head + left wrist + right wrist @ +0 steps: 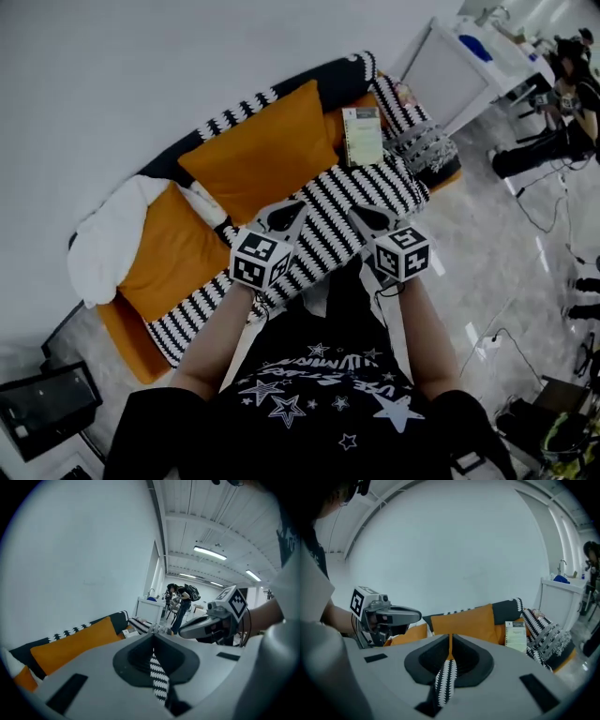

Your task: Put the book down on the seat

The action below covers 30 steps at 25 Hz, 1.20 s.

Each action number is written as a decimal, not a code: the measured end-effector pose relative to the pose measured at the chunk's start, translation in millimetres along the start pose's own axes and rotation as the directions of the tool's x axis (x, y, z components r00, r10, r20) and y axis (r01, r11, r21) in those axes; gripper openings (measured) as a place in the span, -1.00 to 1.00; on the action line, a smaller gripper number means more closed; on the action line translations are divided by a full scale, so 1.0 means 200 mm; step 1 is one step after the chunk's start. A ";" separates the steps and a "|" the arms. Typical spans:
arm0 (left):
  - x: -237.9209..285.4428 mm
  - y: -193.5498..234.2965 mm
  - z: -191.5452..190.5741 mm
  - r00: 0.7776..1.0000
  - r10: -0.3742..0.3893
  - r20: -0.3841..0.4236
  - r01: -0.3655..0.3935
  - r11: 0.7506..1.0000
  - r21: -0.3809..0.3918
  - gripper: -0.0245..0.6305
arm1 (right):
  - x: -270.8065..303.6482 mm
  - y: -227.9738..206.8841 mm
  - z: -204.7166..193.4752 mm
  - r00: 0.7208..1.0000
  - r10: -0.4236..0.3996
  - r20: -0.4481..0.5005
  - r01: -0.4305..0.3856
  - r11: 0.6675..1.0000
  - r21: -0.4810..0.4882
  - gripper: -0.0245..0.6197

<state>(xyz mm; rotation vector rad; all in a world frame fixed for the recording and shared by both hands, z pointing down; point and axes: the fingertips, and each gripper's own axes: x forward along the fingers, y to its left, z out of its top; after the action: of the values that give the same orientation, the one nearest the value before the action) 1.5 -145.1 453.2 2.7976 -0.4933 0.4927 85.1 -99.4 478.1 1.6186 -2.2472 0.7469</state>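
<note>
A pale green book [362, 136] [516, 636] stands on the sofa seat, leaning on the orange back just right of the big orange cushion [267, 155]. No gripper touches it. My left gripper [285, 216] [153, 637] and right gripper [369, 217] [450, 637] hover side by side over the black-and-white striped throw [319, 239] at the seat's front, well short of the book. Both have their jaws shut with nothing held; the throw shows only through the thin slit between them. Each gripper also appears in the other's view, the right gripper [188, 630] and the left gripper [415, 616].
A white blanket [103, 244] and a second orange cushion [173, 248] fill the sofa's left end. A striped knit heap [422, 141] lies at its right end. A white cabinet [450, 66], seated people [562, 103], floor cables [539, 220] and a dark box [47, 403] surround it.
</note>
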 end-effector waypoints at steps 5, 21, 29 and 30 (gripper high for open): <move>0.01 -0.16 0.02 0.998 -0.062 0.015 0.062 0.998 0.017 -0.90 | -0.18 0.05 -0.07 0.998 -0.058 0.007 0.058 0.998 -0.026 -0.80; -0.09 -0.88 0.01 0.996 -0.089 0.026 0.087 0.994 0.063 -0.90 | -0.86 0.13 -0.31 0.992 -0.079 0.093 0.080 0.997 -0.002 -0.80; -0.17 -1.16 -0.18 0.996 -0.081 -0.040 0.082 0.996 0.038 -0.90 | -1.04 0.19 -0.59 0.990 -0.079 0.115 0.065 0.991 0.117 -0.80; -0.18 -1.18 -0.21 0.994 -0.092 -0.056 0.094 0.995 0.033 -0.90 | -1.06 0.20 -0.61 0.990 -0.080 0.117 0.064 0.989 0.132 -0.80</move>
<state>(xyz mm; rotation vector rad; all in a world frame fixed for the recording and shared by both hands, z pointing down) 45.4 92.7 433.8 2.8171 -0.3447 0.5605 109.3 147.2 464.2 1.8414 -2.2505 0.8085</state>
